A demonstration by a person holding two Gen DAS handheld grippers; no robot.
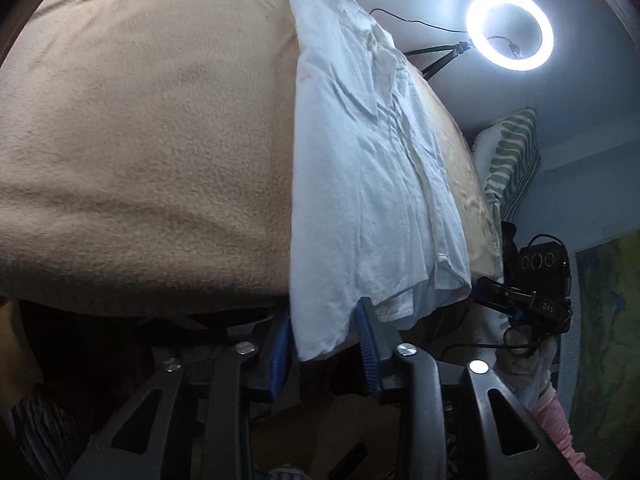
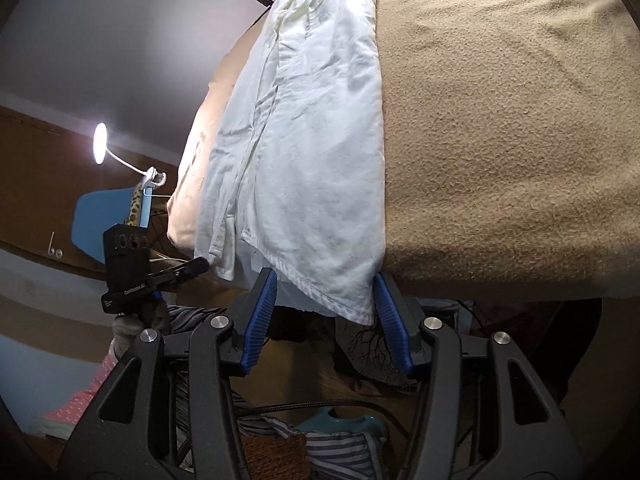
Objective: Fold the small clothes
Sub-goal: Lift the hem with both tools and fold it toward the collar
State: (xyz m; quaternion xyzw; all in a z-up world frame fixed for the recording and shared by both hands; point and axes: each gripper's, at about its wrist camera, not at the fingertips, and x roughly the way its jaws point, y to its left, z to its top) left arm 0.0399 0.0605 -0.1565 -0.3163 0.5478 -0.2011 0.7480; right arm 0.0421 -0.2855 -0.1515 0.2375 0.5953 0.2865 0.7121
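Beige blanket [image 1: 140, 140] covers the work surface, with a lit ring light [image 1: 513, 29] against the far wall. White shirt [image 1: 360, 160], folded lengthwise into a long strip, lies on the blanket; its near hem hangs over the blanket's front edge. Left gripper [image 1: 326, 344]: blue pads apart, a hem corner hanging between them, unclamped. Right gripper [image 2: 326, 312]: jaws wider apart, flanking the opposite hem corner [image 2: 352, 308], which touches the right-hand pad; not clamped. Each view shows the other gripper beside the shirt.
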